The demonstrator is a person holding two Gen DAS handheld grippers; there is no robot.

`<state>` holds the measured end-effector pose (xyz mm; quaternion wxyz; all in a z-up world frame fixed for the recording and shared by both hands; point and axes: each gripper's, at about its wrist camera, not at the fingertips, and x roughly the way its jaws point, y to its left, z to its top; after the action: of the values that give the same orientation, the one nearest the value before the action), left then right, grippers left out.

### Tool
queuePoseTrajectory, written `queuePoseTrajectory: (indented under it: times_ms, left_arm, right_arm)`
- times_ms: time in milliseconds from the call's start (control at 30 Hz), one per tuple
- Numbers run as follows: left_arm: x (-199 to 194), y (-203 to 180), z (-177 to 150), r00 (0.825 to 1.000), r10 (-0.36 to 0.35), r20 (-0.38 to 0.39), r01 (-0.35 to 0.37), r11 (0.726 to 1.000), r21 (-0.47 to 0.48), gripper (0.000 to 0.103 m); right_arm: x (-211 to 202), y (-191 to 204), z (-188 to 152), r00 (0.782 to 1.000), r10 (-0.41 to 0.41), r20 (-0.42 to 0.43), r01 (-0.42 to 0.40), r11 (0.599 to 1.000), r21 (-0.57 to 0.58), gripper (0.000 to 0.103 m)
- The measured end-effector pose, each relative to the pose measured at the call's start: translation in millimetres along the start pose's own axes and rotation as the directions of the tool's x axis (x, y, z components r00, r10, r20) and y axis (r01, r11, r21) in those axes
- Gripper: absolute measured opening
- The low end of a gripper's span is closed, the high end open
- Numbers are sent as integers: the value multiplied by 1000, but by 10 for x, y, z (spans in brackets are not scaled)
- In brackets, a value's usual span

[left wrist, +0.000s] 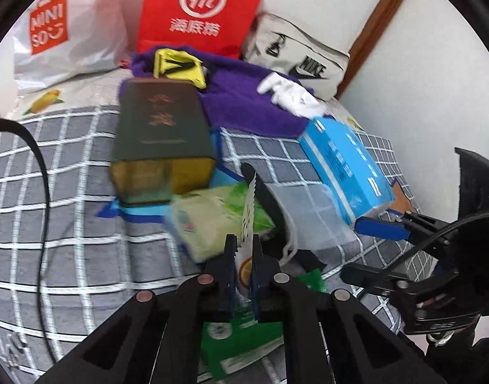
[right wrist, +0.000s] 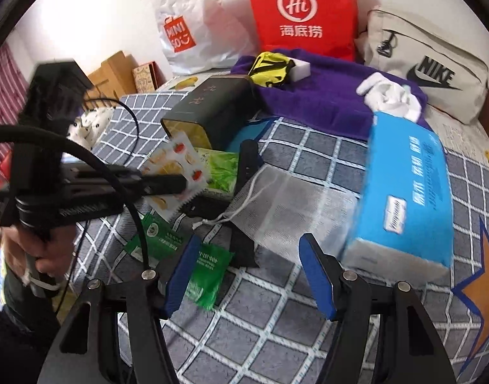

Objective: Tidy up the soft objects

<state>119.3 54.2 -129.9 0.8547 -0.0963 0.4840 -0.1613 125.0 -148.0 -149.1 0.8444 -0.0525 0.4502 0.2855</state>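
My left gripper is shut on a white snack packet with orange fruit print, held edge-on above the bed; it also shows in the right wrist view with the left gripper clamped on it. My right gripper is open and empty, low over the checked blanket, just in front of a white mesh drawstring bag. Green sachets lie by its left finger. A light green packet lies below the held packet.
A dark green box lies on its side. A blue tissue box sits right. A purple towel carries a yellow pouch and white socks. Red, Miniso and Nike bags line the wall.
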Motion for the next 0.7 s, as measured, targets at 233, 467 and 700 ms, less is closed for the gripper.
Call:
queuePoseTrajectory:
  times_ms: [233, 467, 700]
  left_arm:
    - [-106, 166, 43, 1000, 12, 20, -12, 1000, -22, 8]
    - [-79, 182, 31, 1000, -10, 15, 11, 1000, -17, 8]
    - [-83, 184, 39, 1000, -23, 16, 23, 999, -23, 8]
  right_arm:
    - [380, 98, 157, 996, -89, -16, 88, 995, -35, 65]
    - [597, 128, 168, 996, -73, -43, 70, 995, -64, 22]
    - [299, 37, 136, 1000, -16, -5, 16, 1000, -19, 6]
